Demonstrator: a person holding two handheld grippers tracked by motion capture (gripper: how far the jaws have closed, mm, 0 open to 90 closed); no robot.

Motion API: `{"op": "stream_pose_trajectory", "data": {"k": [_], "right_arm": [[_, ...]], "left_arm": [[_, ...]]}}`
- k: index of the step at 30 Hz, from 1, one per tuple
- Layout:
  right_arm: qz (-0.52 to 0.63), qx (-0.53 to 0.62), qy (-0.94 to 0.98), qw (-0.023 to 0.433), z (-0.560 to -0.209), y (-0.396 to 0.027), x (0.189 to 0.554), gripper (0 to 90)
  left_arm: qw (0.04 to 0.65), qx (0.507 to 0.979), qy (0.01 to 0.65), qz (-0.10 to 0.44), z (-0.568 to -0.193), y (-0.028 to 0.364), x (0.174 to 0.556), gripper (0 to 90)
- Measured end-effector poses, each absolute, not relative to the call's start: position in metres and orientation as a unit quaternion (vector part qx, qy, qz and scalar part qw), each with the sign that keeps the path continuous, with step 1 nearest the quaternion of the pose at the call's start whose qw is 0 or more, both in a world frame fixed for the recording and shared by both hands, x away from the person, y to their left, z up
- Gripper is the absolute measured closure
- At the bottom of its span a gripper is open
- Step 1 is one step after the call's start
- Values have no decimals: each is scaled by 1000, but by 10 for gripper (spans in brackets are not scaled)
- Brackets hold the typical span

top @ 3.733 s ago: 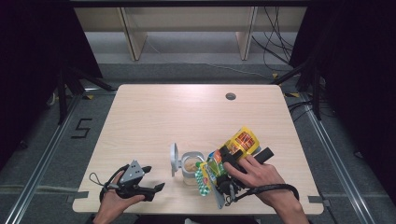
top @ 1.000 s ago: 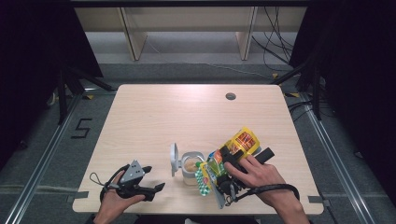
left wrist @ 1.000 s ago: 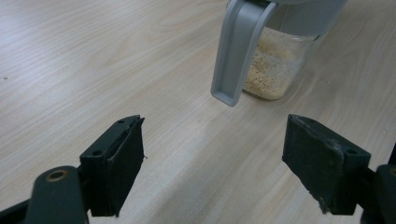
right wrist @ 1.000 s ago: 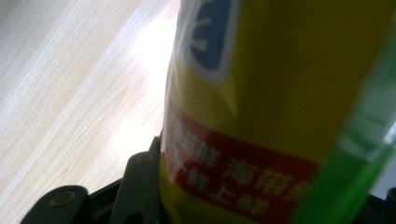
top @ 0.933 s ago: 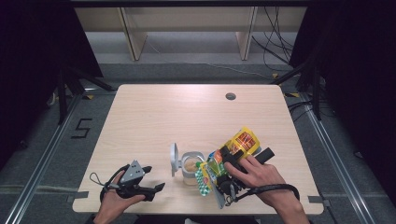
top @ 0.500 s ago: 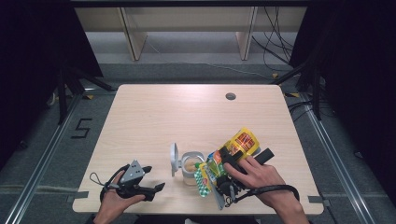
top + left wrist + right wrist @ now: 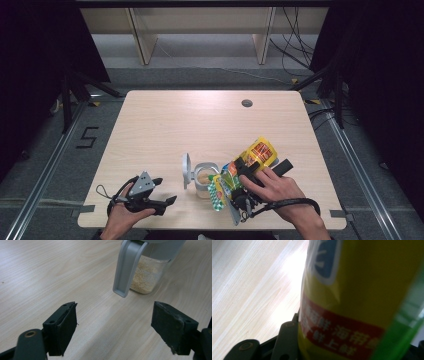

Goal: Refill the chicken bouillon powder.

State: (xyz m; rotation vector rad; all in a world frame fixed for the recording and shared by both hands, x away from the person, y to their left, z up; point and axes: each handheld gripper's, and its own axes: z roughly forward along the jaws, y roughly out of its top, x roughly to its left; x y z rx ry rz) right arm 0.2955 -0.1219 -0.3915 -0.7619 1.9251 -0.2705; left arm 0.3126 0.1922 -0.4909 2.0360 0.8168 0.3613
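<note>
A clear jar (image 7: 202, 176) with pale crumbs in its bottom stands near the table's front edge, its grey hinged lid (image 7: 186, 170) flipped open to the left. My right gripper (image 7: 236, 173) is shut on a yellow and green snack bag (image 7: 260, 151), which is tilted with its green end over the jar's mouth. In the right gripper view the bag (image 7: 362, 290) sits between the jaws, close to the lens. My left gripper (image 7: 162, 192) rests low at the front left, open with nothing in it. Its view looks at the jar (image 7: 147, 277) and the hanging lid (image 7: 126, 267), past my open left gripper (image 7: 125, 332).
The wooden table (image 7: 200, 125) has a small round cable hole (image 7: 246, 103) near its far edge. Dark floor with rails surrounds the table, and a shelf frame (image 7: 200, 30) stands beyond it.
</note>
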Motion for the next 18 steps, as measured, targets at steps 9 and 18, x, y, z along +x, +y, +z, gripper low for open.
{"op": "stream_pose_trajectory", "data": {"k": [9, 18], "right_arm": [[-112, -318, 797, 501, -391, -122, 296, 615], [-109, -315, 798, 502, -390, -123, 296, 616]], "left_arm": [[437, 825, 325, 148, -490, 193, 313, 199], [439, 825, 326, 145, -491, 193, 313, 199]]}}
